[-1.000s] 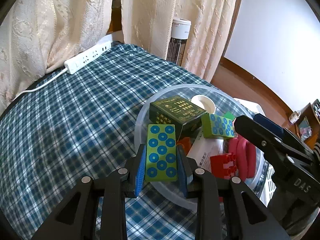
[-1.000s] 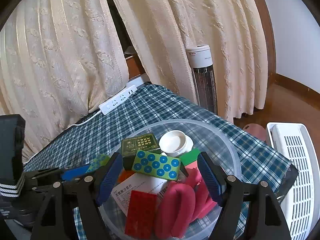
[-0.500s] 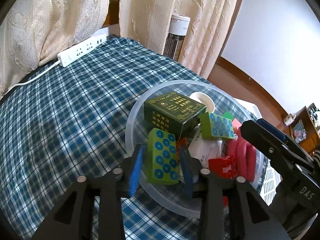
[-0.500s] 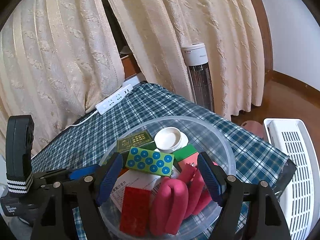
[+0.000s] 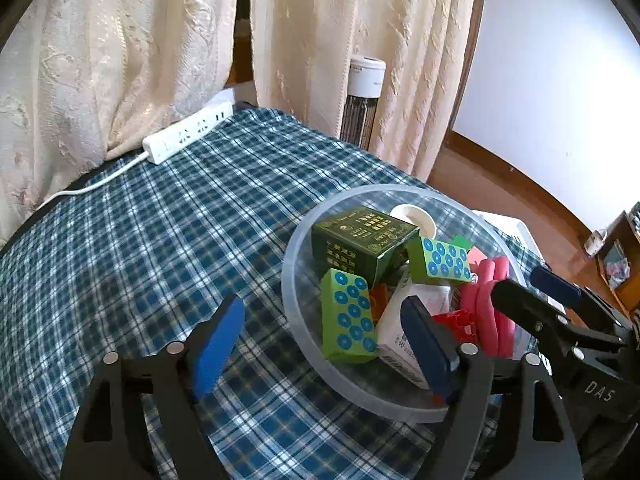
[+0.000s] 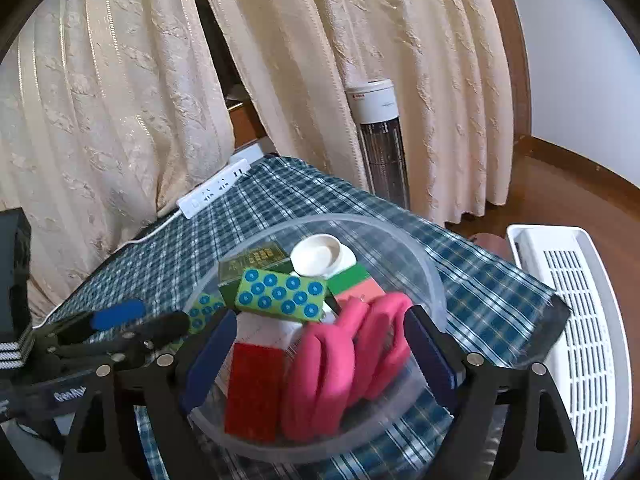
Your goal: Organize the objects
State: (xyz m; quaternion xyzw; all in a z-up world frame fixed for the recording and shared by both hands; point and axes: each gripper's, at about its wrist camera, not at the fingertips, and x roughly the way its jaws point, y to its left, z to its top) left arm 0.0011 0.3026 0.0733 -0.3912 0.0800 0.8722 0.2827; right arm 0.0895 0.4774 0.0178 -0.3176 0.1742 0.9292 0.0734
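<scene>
A big clear bowl (image 5: pixel 296 320) sits on a table with a blue checked cloth (image 5: pixel 160 240), and it is full of things. The left gripper (image 5: pixel 320 344) has just been opening its jaws, and now they stand wide apart with nothing pinched. A green block with blue dots (image 5: pixel 350 322) leans inside the bowl against its near wall, in the gap between the blue pads (image 5: pixel 218 344) but touching neither. Behind it in the bowl lies a dark green box (image 5: pixel 360 240), and beside that box is a second green dotted block (image 5: pixel 442 260) and a small white cup (image 5: pixel 414 218). A white paper box, a red brick (image 6: pixel 254 392) and a pink glove (image 6: pixel 344 360) lie in the bowl too. The right gripper (image 6: pixel 316 360) has also just been opening wider; its jaws are apart above the bowl, holding nothing. A white power strip (image 5: pixel 186 134) lies on the cloth, far behind the bowl, by the cream curtains (image 5: pixel 120 60).
</scene>
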